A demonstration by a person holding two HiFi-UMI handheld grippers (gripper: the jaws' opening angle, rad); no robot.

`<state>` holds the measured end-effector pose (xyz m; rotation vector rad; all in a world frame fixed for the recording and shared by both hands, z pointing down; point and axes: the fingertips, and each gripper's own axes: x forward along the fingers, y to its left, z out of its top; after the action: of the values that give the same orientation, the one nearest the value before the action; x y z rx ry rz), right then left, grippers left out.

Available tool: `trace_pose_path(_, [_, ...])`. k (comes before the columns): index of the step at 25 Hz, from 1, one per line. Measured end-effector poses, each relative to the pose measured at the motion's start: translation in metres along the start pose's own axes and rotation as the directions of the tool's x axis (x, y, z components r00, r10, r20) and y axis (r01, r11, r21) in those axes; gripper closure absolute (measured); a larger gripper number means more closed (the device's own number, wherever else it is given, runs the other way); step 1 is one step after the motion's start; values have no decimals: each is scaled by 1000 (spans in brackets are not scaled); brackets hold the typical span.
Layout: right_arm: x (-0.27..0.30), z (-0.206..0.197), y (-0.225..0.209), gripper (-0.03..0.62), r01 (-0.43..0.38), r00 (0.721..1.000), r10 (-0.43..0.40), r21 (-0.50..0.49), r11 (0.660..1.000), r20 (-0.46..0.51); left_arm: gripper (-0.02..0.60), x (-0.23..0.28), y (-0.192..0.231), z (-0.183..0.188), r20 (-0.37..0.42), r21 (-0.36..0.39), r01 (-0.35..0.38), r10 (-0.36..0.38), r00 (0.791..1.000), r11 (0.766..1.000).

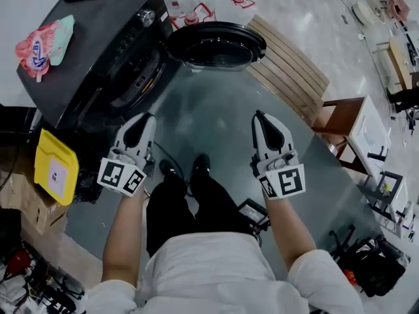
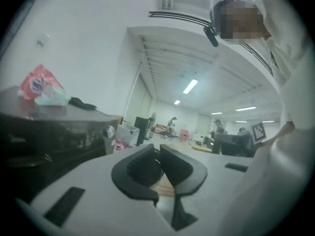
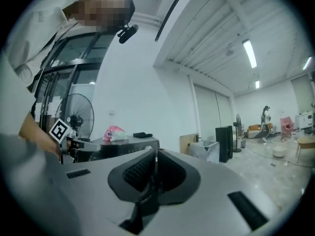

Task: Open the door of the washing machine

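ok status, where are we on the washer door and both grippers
Both shut and empty: left gripper, right gripper. The washing machine door is swung wide open. Grippers are held clear of it, with nothing in the way.

The grey floor (image 1: 216,120) bore the washing machine (image 1: 98,51) beyond the left fingers (image 1: 135,135), wooden slats (image 1: 288,67) beyond the right fingers (image 1: 270,135).

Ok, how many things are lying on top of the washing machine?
2: a pink-and-mint packet near the left edge of the washing machine in the head view, and a flat black item farther along the top. More could lie beyond the frame edge.
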<state>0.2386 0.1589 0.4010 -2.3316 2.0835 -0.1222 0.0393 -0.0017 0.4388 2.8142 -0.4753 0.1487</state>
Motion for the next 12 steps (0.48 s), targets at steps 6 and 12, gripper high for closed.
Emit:
trace_pose_path(6, [-20,69,8,554,-22,997,25,-42,999,78,538,-77,-9,108,186,93,-143,124,975,985])
trace_pose_path(12, [-55,113,18,554,-2,990,10,-61,998,138,538,-140,-43,148,224,170,-160,120,967,972])
